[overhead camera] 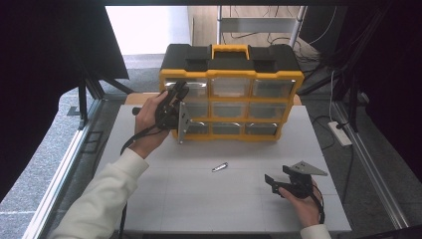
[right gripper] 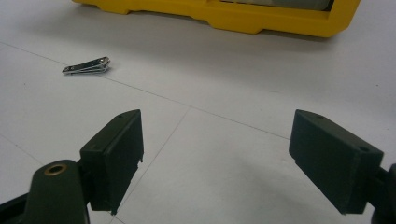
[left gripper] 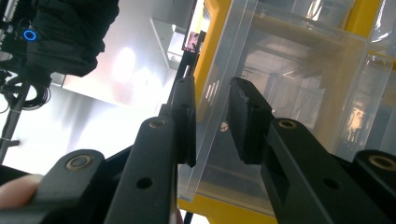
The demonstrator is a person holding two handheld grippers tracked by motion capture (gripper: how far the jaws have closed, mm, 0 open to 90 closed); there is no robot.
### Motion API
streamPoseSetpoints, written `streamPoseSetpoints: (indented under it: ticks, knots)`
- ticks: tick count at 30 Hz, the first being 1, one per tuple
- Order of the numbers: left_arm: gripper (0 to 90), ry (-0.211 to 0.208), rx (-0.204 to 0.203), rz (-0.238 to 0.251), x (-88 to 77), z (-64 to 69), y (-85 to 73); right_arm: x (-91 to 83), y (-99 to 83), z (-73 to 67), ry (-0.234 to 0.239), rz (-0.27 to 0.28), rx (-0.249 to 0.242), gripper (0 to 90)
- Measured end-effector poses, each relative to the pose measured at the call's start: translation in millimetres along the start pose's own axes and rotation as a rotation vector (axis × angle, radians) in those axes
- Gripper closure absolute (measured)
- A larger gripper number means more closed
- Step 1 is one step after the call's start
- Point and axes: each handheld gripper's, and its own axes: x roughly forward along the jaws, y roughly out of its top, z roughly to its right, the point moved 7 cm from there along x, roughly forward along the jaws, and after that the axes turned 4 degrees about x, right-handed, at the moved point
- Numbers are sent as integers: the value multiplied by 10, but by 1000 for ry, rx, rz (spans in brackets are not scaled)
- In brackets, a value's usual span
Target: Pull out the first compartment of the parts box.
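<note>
A yellow and black drawer organizer (overhead camera: 231,74) stands upright at the back of the white table (overhead camera: 199,199). My left gripper (overhead camera: 178,97) reaches in at its left column, near the top drawer. In the left gripper view the front lip of a clear drawer (left gripper: 233,51) runs between the jaws of my left gripper (left gripper: 212,107), and the pads (left gripper: 187,116) close on it. My right gripper (overhead camera: 278,183) rests low at the front right, wide open with nothing in it (right gripper: 215,140). A small metal nail clipper (overhead camera: 219,167) (right gripper: 87,65) lies on the table between the organizer's yellow base (right gripper: 224,14) and my right gripper.
The organizer holds three rows of clear drawers in a yellow frame (left gripper: 215,37). A white power strip (overhead camera: 341,133) and cables lie on the floor to the right. Metal rails run along both sides of the table.
</note>
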Motion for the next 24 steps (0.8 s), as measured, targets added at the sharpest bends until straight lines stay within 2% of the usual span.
streamPoseSetpoints:
  ticks: [24]
  knots:
    - [723,-15,-6,12,-150,-14,28,-1,2,18,-6,1,0,180]
